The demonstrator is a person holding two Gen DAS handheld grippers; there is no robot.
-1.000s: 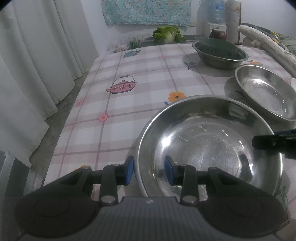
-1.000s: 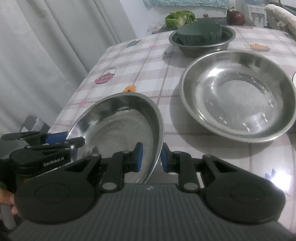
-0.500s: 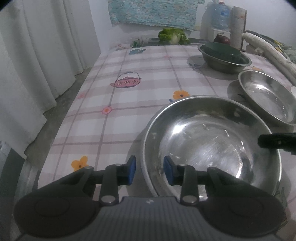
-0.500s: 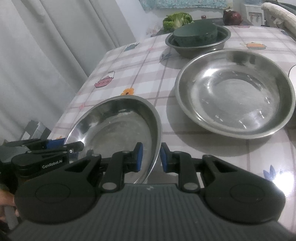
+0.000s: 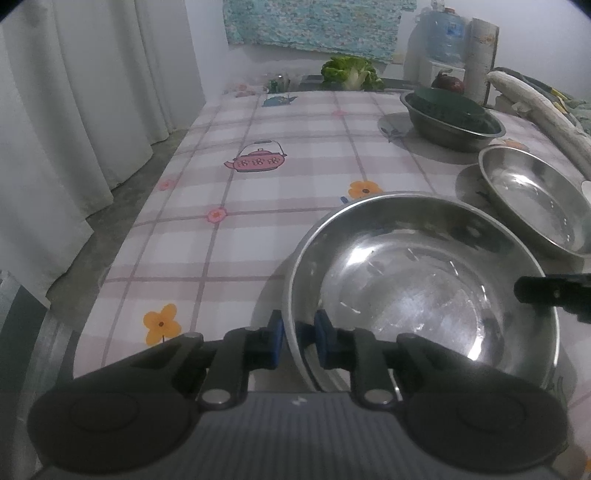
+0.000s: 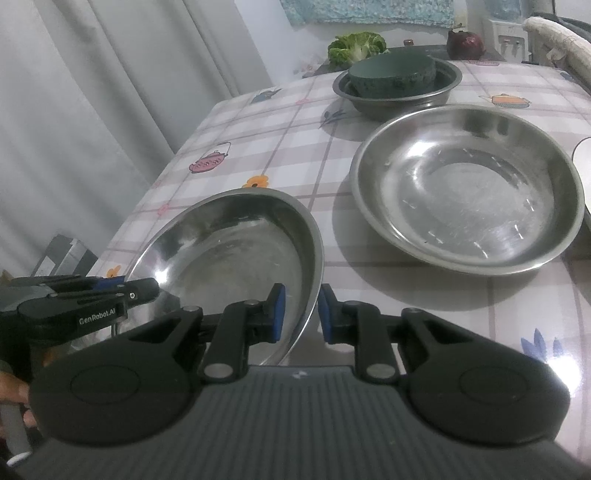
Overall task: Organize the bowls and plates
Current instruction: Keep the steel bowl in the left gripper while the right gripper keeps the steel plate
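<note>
Checked vinyl with teapot and flower prints is covering the table (image 5: 295, 192), and pale curtains (image 5: 74, 129) are hanging well left of the left gripper's jaws, with a patterned cloth (image 5: 314, 18) on the far wall and a leafy cabbage (image 5: 351, 72) lying straight ahead at the table's far end. Three steel vessels are showing, plus one dark green bowl. Nearest, the large steel bowl (image 5: 421, 291) is sitting mouth up; being round, it is showing no long axis. The left gripper (image 5: 298, 341) is straddling its left rim, one blue pad outside and one inside, closed on the metal, while the right gripper (image 6: 300, 314) is pinching the opposite rim the same way, the bowl tilting up toward its left in that view. Ahead and right of the right jaws a second wide steel bowl (image 6: 465, 188) is resting flat on the cloth, apart from the held one. Farther ahead, the deeper steel bowl (image 6: 399, 96) is holding the green bowl (image 6: 391, 74), upside down inside it.
</note>
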